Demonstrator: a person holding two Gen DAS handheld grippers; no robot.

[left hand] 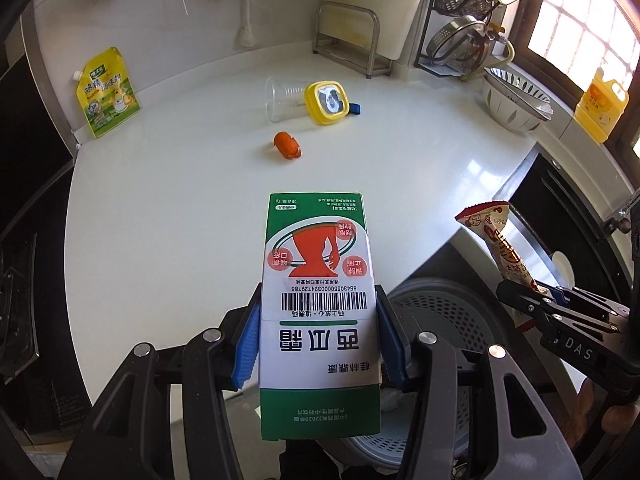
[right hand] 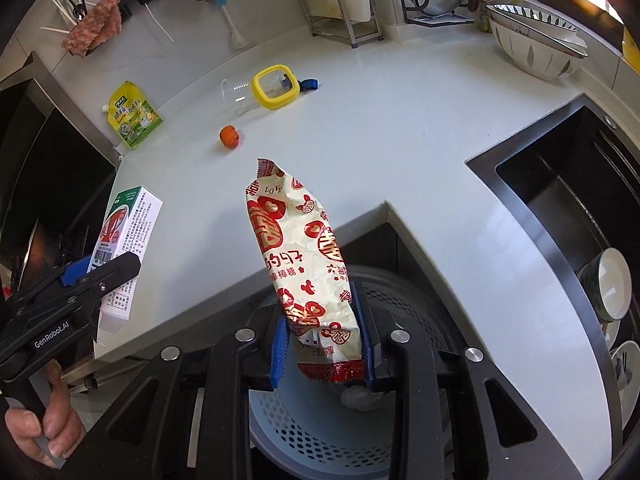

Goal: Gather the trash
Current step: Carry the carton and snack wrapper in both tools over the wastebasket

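White countertop (left hand: 180, 184) meets black sink (right hand: 560, 184); perforated bin (right hand: 320, 420) below its edge

I'm looking at a home kitchen. White L-shaped tabletop (right hand: 400, 128) with a black sunken sink (right hand: 560, 200) at its right edge, bowls (right hand: 608, 284) inside it. Stacked patterned bowls (right hand: 536, 44) and a wire rack of steel pots (left hand: 472, 28) in the far right corner, yellow oil jug (left hand: 600, 104), bottle brush (right hand: 230, 20) and rags (right hand: 96, 24) along the back wall, perforated bin (right hand: 320, 420) under the near edge.
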